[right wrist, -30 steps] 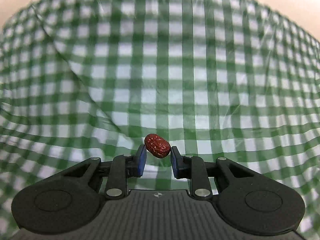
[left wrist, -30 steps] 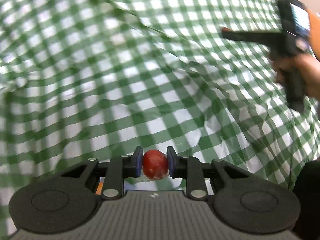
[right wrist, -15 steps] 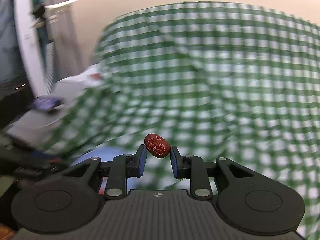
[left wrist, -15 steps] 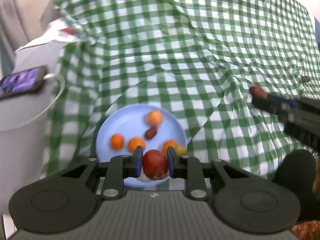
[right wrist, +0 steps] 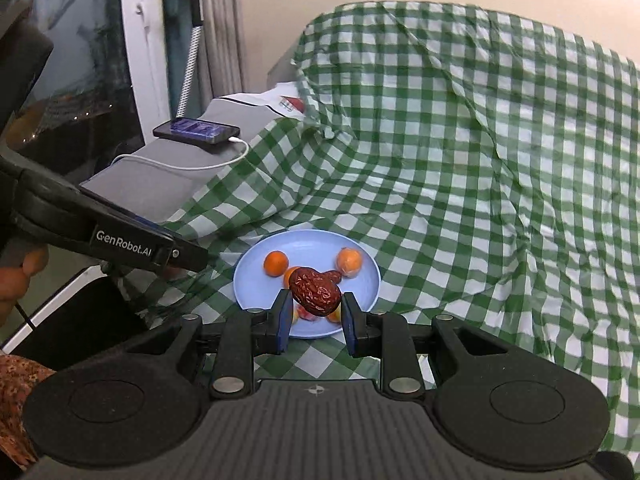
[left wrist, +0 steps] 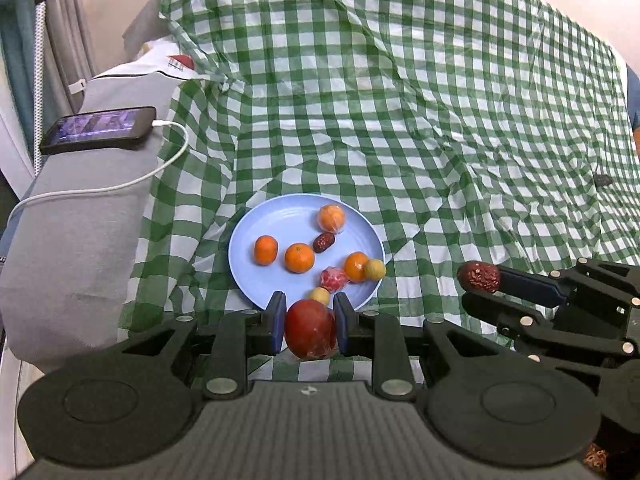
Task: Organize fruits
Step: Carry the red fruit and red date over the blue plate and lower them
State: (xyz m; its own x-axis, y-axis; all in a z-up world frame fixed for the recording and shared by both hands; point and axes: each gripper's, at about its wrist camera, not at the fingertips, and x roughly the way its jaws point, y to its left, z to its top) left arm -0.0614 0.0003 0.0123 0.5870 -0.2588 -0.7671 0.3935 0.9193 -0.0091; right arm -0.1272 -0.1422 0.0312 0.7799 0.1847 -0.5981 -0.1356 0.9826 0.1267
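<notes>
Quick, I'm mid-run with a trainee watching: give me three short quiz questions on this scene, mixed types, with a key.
1. True or false: the left tool is empty.
2. Which fruit does the right tool grip? A) orange B) red date C) lemon
3. Fill in: the phone lies on a ____ cushion left of the blue plate.

Key: 1 false, it holds a red apple. 2 B. 3 grey.
</notes>
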